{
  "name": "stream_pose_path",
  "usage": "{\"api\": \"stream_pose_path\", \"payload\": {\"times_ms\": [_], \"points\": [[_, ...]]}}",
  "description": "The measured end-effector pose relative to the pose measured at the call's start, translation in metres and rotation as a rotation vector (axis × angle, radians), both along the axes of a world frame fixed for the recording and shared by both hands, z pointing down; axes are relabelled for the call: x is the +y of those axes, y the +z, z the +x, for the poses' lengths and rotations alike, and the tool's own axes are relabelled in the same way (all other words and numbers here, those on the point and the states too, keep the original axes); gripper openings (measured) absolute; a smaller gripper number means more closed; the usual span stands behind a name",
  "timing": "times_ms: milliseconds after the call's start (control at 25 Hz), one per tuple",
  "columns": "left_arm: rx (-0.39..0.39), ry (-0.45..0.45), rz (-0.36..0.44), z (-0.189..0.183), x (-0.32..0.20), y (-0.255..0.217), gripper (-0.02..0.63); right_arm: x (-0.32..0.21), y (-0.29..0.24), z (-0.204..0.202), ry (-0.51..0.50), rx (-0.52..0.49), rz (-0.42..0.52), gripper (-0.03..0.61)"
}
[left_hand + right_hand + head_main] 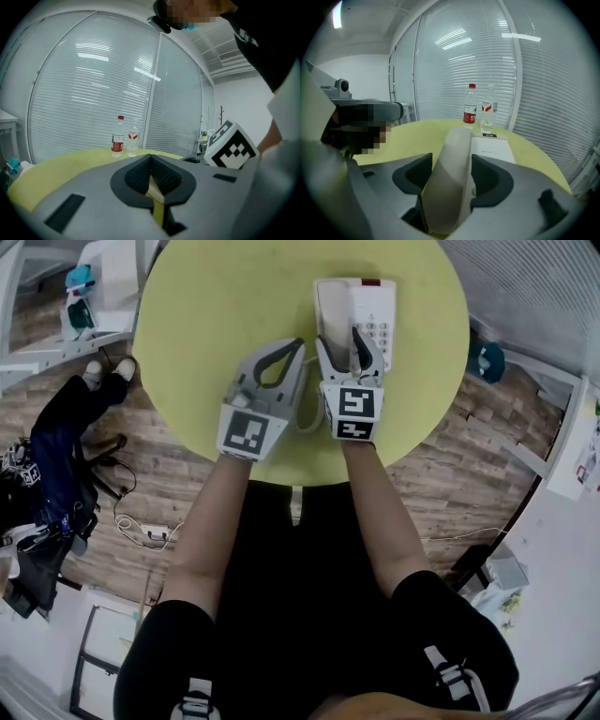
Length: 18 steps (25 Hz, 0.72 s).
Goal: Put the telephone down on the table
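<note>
A white telephone (pixel 373 320) lies on the round yellow-green table (pixel 216 324), its handset (pixel 330 310) resting along its left side. My right gripper (pixel 349 348) straddles the near end of the handset (pixel 452 173). Its jaws stand wide apart with the handset between them, and the pads do not press on it. My left gripper (pixel 293 345) hovers just left of the phone, shut, with nothing in it; in the left gripper view its tips (pixel 150 157) meet over the table (pixel 61 164). The phone's cord (pixel 309 418) curls between the two grippers.
Two plastic bottles (pixel 469 111) (pixel 488 112) stand at the table's far edge, in front of window blinds; they also show in the left gripper view (pixel 117 136). A white shelf cart (pixel 94 287) and dark bags (pixel 56 465) sit on the floor to the left.
</note>
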<state>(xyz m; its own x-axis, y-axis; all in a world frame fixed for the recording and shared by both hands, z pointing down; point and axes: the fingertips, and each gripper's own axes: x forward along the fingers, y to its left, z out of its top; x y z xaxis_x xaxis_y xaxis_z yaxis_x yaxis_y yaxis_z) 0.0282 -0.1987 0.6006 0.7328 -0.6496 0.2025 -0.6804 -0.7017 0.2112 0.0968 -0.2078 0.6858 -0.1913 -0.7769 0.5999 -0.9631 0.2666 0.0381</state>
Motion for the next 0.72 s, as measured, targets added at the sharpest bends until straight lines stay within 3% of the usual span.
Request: {"api": "stream_pose_path", "payload": {"times_ms": [720], "points": [[0.022, -0.005, -0.033, -0.001, -0.003, 0.016, 0.008, -0.009, 0.02, -0.002, 0.064, -0.023, -0.039, 0.247]]}}
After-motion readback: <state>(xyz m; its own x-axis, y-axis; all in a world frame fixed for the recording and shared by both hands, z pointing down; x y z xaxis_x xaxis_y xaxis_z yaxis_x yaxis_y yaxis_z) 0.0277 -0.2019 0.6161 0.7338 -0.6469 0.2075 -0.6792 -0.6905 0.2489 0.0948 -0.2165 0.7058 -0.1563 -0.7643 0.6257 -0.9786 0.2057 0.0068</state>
